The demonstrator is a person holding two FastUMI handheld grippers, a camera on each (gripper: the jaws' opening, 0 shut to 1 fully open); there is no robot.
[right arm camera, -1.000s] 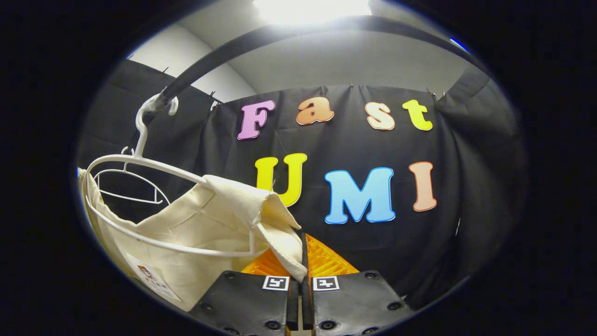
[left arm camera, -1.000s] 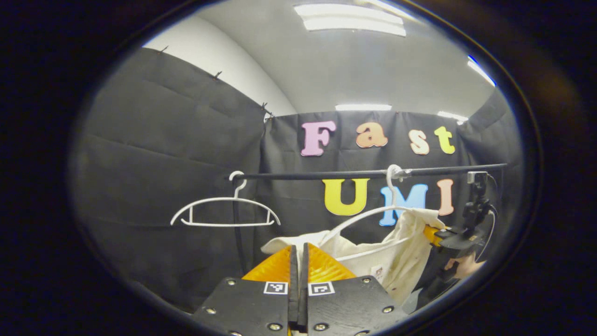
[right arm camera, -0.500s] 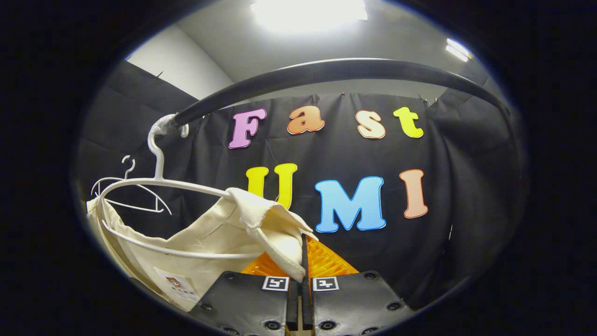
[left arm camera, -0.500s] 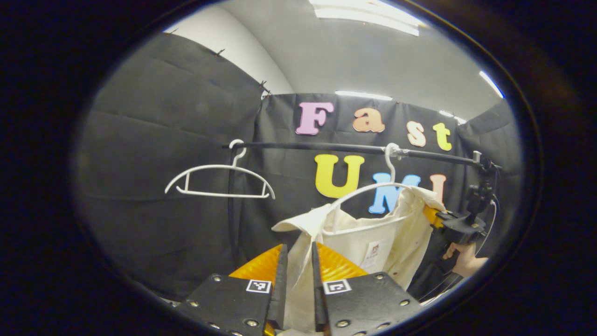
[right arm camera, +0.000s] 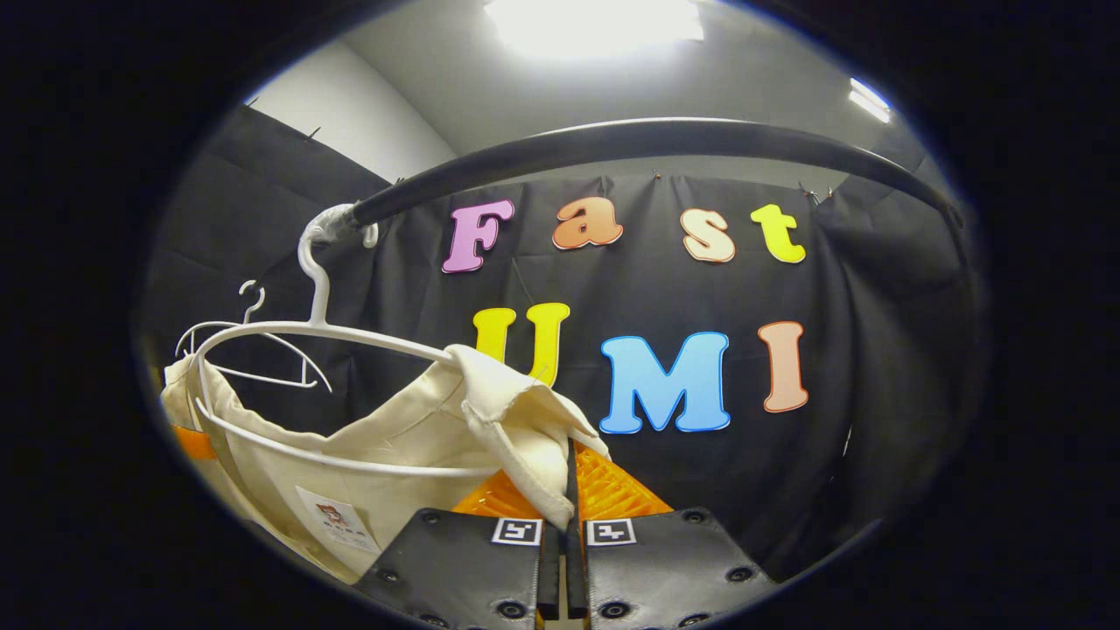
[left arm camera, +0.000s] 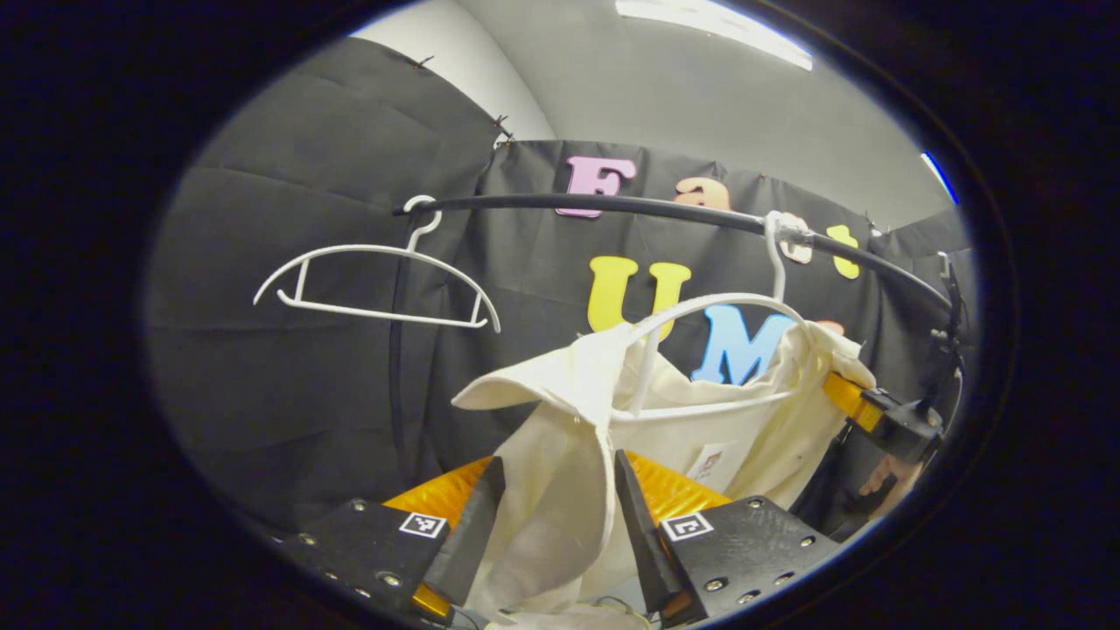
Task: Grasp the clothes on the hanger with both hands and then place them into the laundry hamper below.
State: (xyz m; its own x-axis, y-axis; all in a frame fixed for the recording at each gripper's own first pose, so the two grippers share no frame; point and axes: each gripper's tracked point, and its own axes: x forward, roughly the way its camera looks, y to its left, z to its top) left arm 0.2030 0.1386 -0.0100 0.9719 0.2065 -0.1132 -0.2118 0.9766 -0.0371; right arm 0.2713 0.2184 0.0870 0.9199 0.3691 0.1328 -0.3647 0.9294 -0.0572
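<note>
Jaws of the left gripper (left arm camera: pixel 551 490) stood apart around the shirt (left arm camera: pixel 560 490); the right gripper (right arm camera: pixel 567 468) pinched its shoulder.

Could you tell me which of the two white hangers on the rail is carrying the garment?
The hanger nearer the right gripper carries it: this loaded hanger holds the cream garment, while the bare hanger farther along the rail hangs with nothing on it.

The small label (right arm camera: pixel 337 518) sewn inside the cream garment (right arm camera: pixel 411 455) carries print too small and blurred to read.
</note>
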